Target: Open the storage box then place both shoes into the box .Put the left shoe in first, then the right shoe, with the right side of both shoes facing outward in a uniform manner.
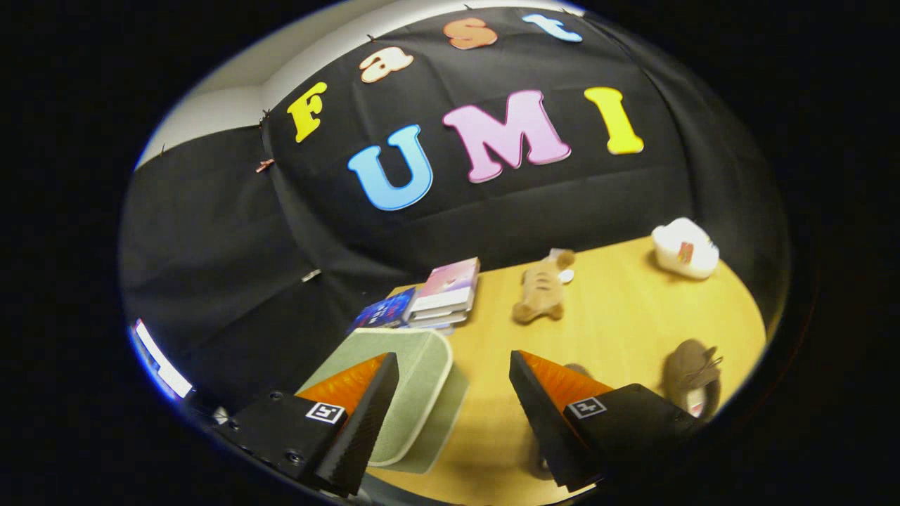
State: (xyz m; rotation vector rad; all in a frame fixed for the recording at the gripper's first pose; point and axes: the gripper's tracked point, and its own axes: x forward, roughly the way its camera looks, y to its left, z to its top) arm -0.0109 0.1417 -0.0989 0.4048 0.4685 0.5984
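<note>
Tool (453, 393) fingers spread wide, holding nothing, hovering above worktop (633, 316). Green storage box (415, 393) lies under/just ahead of left finger, lid looks closed, so step in hand is prob opening it. Brown shoe (692, 376) sits just right of right finger; white shoe (685, 247) well beyond, far right. Do it well: drop tool toward box's near edge, catch lid rim w/ one finger, lift slow so box doesn't slide. Books (443, 292) & plush toy (541, 288) beyond fingers, keep clear.

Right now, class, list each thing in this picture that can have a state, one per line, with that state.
gripper: open, holding nothing.
storage box: closed, lid on, under the left finger.
brown shoe: on the table, outside the box.
plush toy: lying on the table.
books: stacked, closed.
white item: resting on the table's far side.
</note>
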